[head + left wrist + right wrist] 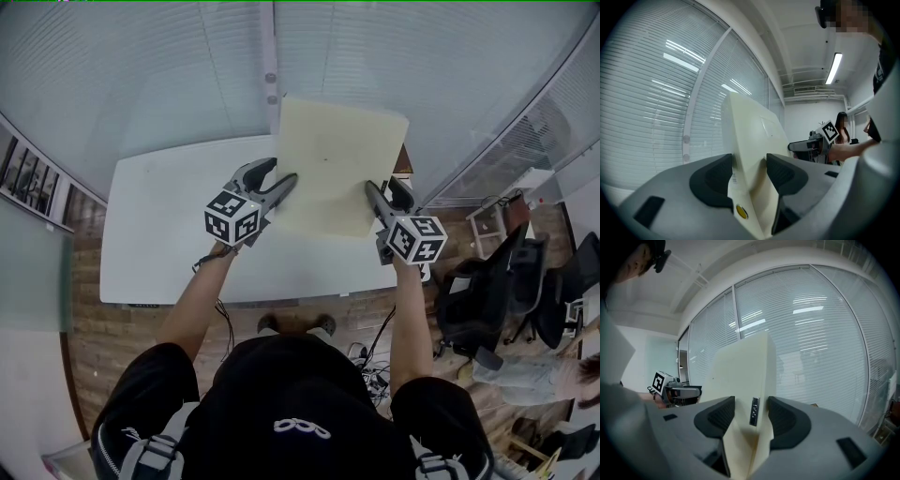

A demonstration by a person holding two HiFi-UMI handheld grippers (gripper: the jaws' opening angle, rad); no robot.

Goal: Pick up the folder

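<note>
Folder (337, 164): pale cream, stiff and fairly thick, no print legible. In the head view it sits upper centre. Its far edge overlaps past the back edge of the white tabletop (159, 234) onto the blinds (141, 66) behind. Judged: it is off the tabletop, held in the air between both grippers, with nothing under it touching.

Progress: the pick-up looks essentially done, with the grasp made and the lift made. What remains, if anything, is carrying it or setting it somewhere; the pictures give no target.

Folder against jaws:
- Left gripper (283, 172) takes the folder's left edge near the lower corner. In the left gripper view the folder (750, 140) stands on edge between the two dark pads, both pressed to its faces, so the jaws are clamped on it, set wide by its thickness. A small yellow stud (741, 212) shows low on the edge, deep in the throat.
- Right gripper (380, 187) takes the right edge, lower part. In the right gripper view the folder (743, 376) rises from between the pads, again gripped on both faces. A small metal tag (754, 412) on its spine sits level with the pads.

Each gripper view shows the other gripper across the folder.

Further out: wood floor, and dark office chairs (487, 309) at lower right, well apart.
</note>
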